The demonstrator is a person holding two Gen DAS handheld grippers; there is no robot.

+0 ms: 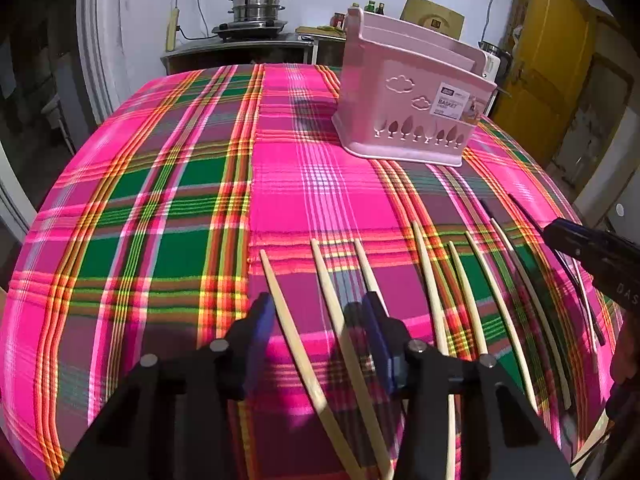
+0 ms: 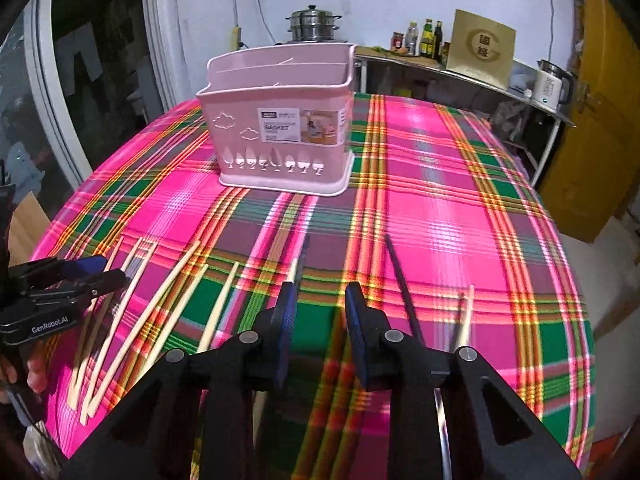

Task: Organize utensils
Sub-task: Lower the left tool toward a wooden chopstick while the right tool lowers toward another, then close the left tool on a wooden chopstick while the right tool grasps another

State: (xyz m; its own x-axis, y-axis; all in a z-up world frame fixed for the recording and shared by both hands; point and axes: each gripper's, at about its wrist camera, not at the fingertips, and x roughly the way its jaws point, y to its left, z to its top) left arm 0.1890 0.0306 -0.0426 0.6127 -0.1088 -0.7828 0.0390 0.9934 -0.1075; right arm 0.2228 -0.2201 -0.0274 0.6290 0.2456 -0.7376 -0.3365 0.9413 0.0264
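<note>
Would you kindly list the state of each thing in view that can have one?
Pink basket: upright on the plaid tablecloth, no utensils visible inside.
Wooden chopsticks: lying loose on the cloth.
Left gripper: open, two chopsticks between its fingers.
Right gripper: open, nothing gripped.
Steamer pot: lid on.

- A pink, green and orange plaid tablecloth (image 2: 440,208) covers the whole table.
- A stacked stainless-steel steamer pot (image 1: 257,5) with a lid sits on a dark stove (image 1: 250,31) at the back wall.
- A metal shelf (image 2: 460,74) along the wall carries several glass bottles (image 2: 428,38).
- A tan cardboard box (image 2: 482,46) printed with a large letter G stands beside the bottles.
- A white electric kettle (image 2: 550,86) rests at the shelf's far end.
- A yellow wooden door (image 1: 556,60) stands at the right.
- A white-framed window (image 2: 60,100) fills the left side.
</note>
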